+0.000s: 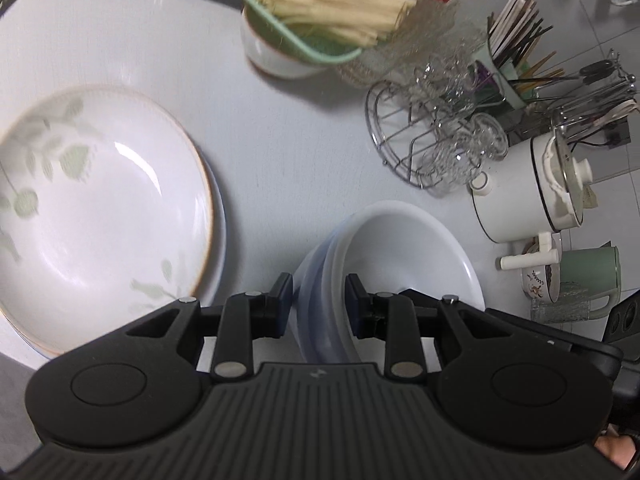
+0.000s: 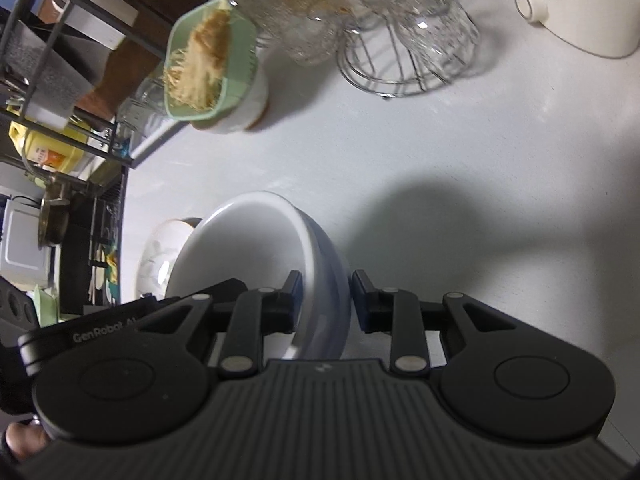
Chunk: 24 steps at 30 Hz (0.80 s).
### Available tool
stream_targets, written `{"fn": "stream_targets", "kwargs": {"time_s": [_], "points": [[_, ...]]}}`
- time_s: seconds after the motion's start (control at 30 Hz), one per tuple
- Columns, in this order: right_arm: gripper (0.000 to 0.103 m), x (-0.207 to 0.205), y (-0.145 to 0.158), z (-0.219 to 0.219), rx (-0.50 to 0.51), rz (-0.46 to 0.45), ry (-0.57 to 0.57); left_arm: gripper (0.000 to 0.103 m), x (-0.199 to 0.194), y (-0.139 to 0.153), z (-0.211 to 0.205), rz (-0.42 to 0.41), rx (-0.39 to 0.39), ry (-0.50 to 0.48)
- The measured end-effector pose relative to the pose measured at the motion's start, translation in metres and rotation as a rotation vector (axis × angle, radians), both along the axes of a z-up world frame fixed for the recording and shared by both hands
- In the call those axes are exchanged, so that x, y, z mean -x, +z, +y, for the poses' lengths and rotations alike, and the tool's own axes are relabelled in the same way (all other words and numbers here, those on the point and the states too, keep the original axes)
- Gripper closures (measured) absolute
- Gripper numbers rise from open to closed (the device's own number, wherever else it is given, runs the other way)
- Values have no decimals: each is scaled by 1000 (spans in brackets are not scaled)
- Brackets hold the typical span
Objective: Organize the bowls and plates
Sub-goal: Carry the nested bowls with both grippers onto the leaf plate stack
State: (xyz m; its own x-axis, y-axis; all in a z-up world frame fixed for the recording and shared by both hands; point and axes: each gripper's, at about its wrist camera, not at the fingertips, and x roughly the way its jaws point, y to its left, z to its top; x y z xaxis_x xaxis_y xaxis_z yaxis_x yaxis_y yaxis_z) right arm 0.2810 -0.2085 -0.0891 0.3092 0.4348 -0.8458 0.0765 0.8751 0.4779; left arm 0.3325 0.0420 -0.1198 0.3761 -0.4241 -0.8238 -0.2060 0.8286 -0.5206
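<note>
You have the white bowl (image 1: 404, 256) between both grippers, one on each side of it. Your left gripper (image 1: 319, 294) is narrowed onto the bowl's left rim, one pad outside the wall and one inside; your right gripper (image 2: 326, 292) is narrowed onto the opposite rim in the same way. The bowl's wall shows layered bands in the left wrist view, so you may be holding a nested stack, not one bowl; I cannot tell for certain. It appears to hang just above the bench (image 1: 288, 136), judging by the shadow cast on the bench to the right in the right wrist view, though I cannot see the gap itself.

To the left of the bowl, the leaf-patterned plate (image 1: 100, 204) sits on top of at least one other plate, whose paler edge peeks out along the right side. That stacking looks done.

Still loose, by my reading, is the far white bowl (image 1: 272, 54) that carries the green strainer (image 1: 316, 36) full of pale mushrooms; whether it belongs in the task is unclear. The wire rack of glasses (image 1: 436, 136), the white pot (image 1: 528, 192) and the utensil holder (image 1: 508, 60) stand on the right and seem no part of it.

So you are, I judge, somewhere past the middle: plates gathered, the bowl in hand and not yet set down in its place.
</note>
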Motion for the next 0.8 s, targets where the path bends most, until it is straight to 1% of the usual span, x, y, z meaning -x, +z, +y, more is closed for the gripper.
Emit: {"fn": "stream_targets", "kwargs": {"time_s": [0.17, 0.3, 0.47, 0.67, 0.8], "points": [[73, -5, 16, 16, -9, -24, -8, 70, -6, 14, 18, -18, -14, -20], [73, -9, 28, 35, 5, -49, 14, 70, -9, 22, 32, -20, -24, -47], [73, -13, 31, 56, -5, -55, 23, 70, -9, 27, 56, -34, -45, -47], [73, -21, 30, 89, -11, -65, 42, 70, -2, 20, 90, -40, -38, -11], [73, -26, 23, 114, -13, -51, 61, 70, 1, 10, 111, -22, -36, 19]]}}
